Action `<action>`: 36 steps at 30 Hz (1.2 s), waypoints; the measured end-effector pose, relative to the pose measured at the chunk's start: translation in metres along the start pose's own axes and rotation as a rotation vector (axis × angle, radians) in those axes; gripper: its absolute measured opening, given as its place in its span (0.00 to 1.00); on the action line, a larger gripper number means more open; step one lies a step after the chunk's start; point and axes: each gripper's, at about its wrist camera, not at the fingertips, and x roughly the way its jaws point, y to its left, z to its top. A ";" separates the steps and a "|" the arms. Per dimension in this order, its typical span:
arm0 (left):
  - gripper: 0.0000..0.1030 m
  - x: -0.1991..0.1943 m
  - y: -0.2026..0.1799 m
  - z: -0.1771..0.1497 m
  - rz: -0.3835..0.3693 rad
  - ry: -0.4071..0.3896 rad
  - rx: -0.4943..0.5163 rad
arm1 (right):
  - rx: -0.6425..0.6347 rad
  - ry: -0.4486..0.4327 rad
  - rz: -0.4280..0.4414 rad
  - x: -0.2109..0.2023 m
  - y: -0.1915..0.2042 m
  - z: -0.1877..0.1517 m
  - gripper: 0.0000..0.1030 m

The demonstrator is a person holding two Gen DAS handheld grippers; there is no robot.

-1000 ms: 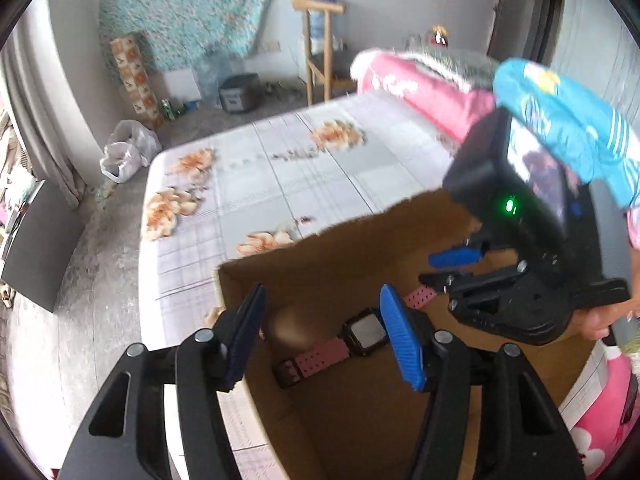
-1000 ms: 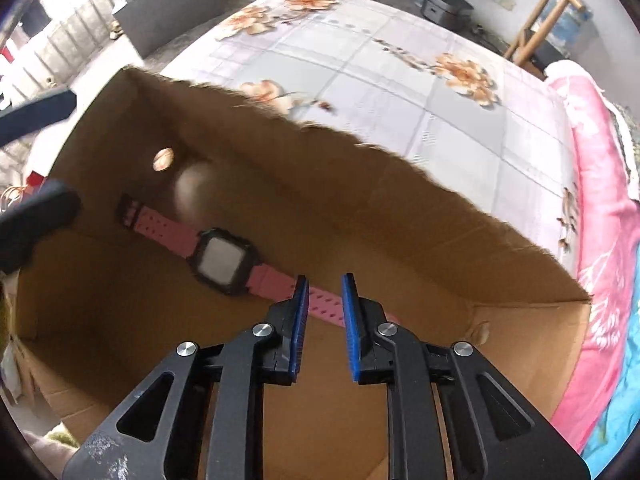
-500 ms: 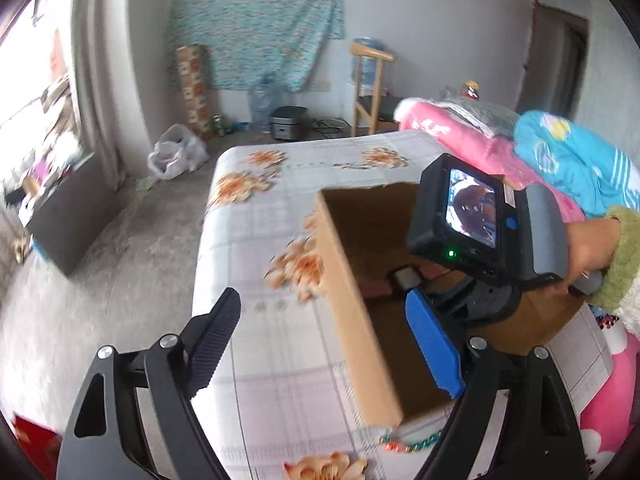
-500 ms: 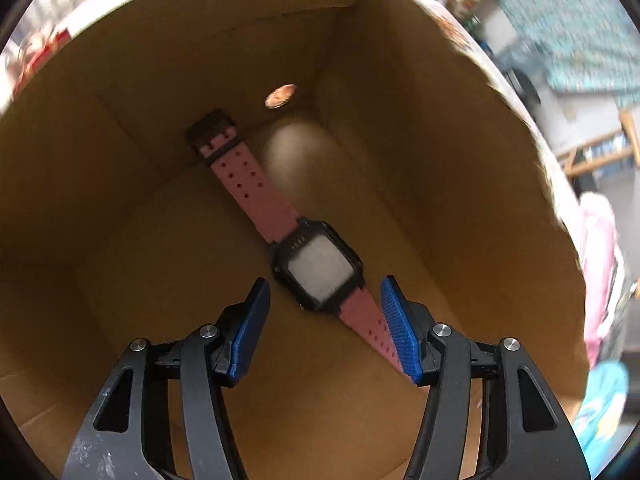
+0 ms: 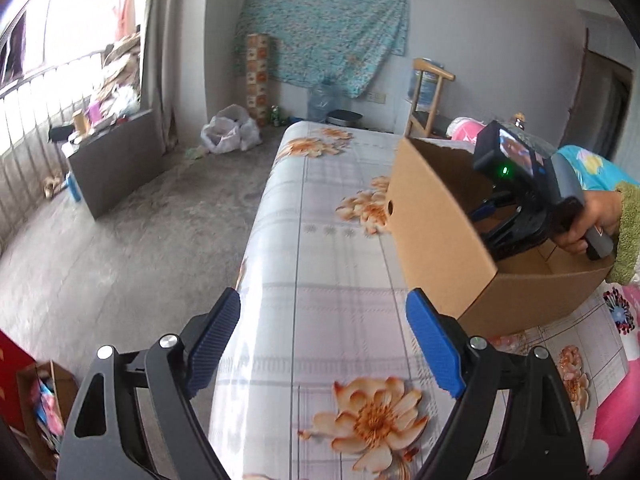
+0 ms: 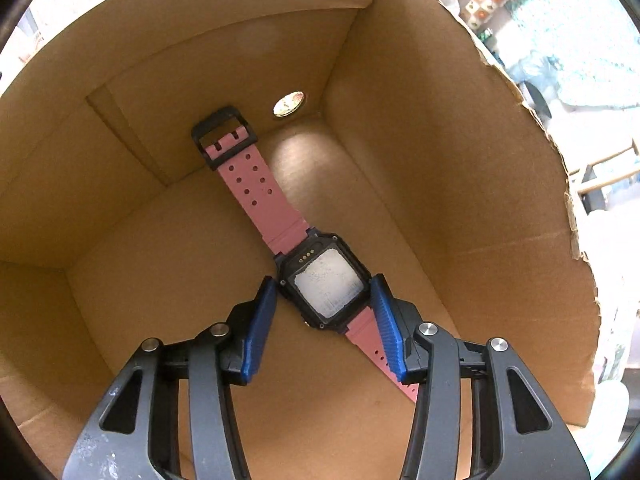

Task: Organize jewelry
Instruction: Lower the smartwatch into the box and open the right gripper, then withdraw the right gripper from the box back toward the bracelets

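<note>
Watch between open pads, box floor below

Watch (image 6: 320, 280) lies flat on the floor of the cardboard box (image 6: 460, 184), its long axis running from the far left, where the black buckle leans at the end wall, to the near right under our right pad. We hold the right hand-held gripper (image 6: 323, 322) down inside the box, jaws parted a little wider than the watch case, one pad just beside each side of the case and gripping nothing yet. The case sits square between the pads, the pink strap crossing the grip line at a slant. We judge that closing across the case is the next move. Our left hand-held gripper (image 5: 324, 350) hangs wide open and empty over the flowered bed (image 5: 336, 280), near and to the left of the box, well apart from the watch; the right one is plainly the nearer.
</note>
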 end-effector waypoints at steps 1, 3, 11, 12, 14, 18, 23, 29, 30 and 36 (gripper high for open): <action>0.80 0.000 0.002 -0.004 0.000 0.003 -0.006 | 0.016 0.007 0.026 -0.001 -0.003 0.000 0.44; 0.80 -0.001 0.005 -0.010 0.003 0.005 -0.014 | 0.045 0.020 0.085 0.004 -0.020 0.005 0.44; 0.80 0.005 0.009 -0.020 -0.002 0.009 -0.042 | 0.214 0.038 0.301 -0.002 -0.066 0.008 0.29; 0.80 0.006 0.011 -0.019 -0.001 0.009 -0.044 | 0.220 0.030 0.277 -0.004 -0.069 0.008 0.29; 0.80 0.008 0.014 -0.020 -0.001 0.011 -0.048 | 0.231 0.016 0.234 -0.009 -0.074 0.009 0.29; 0.80 0.008 0.018 -0.022 0.003 0.009 -0.047 | 0.225 0.003 0.122 -0.018 -0.073 0.008 0.31; 0.80 0.010 0.019 -0.026 0.003 0.015 -0.051 | 0.135 -0.017 0.116 -0.028 -0.044 0.009 0.58; 0.80 0.010 0.019 -0.027 -0.007 0.019 -0.057 | 0.064 0.062 0.041 -0.009 -0.027 0.000 0.61; 0.80 0.010 0.019 -0.027 -0.008 0.018 -0.055 | 0.083 0.049 0.044 -0.010 -0.030 0.000 0.61; 0.81 0.010 0.018 -0.032 0.000 0.016 -0.033 | 0.110 0.047 -0.009 -0.014 -0.045 0.002 0.44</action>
